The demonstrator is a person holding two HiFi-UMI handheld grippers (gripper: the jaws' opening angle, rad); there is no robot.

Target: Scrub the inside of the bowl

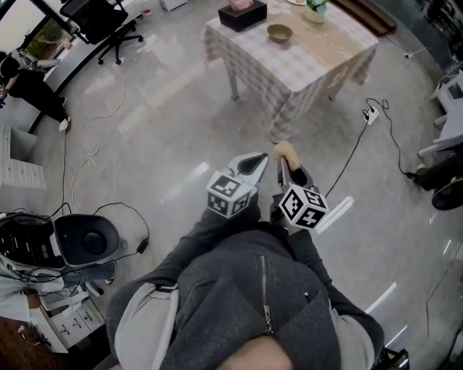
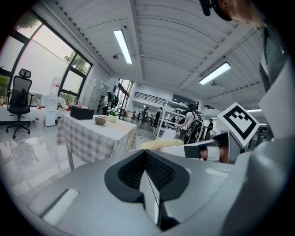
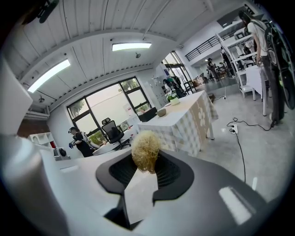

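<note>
A small tan bowl [image 1: 279, 32] stands on the checked-cloth table [image 1: 318, 58] far ahead of me; it also shows in the left gripper view [image 2: 100, 120] and the right gripper view [image 3: 161, 112]. My right gripper [image 1: 287, 160] [image 3: 146, 162] is shut on a pale yellow fibrous scrubber [image 1: 286, 151] [image 3: 146, 150], which sticks out past its jaws. Beside it, the left gripper [image 1: 253, 163] [image 2: 145, 156] is shut with nothing in it. Both are held close to my chest, well short of the table. The scrubber [image 2: 161, 144] also shows in the left gripper view.
On the table stand a black box [image 1: 242, 14] and a potted plant [image 1: 316, 9]. A power strip [image 1: 371, 114] and cables lie on the floor right of the table. An office chair [image 1: 98, 22] stands far left, and a grey bin [image 1: 87, 238] sits near my left.
</note>
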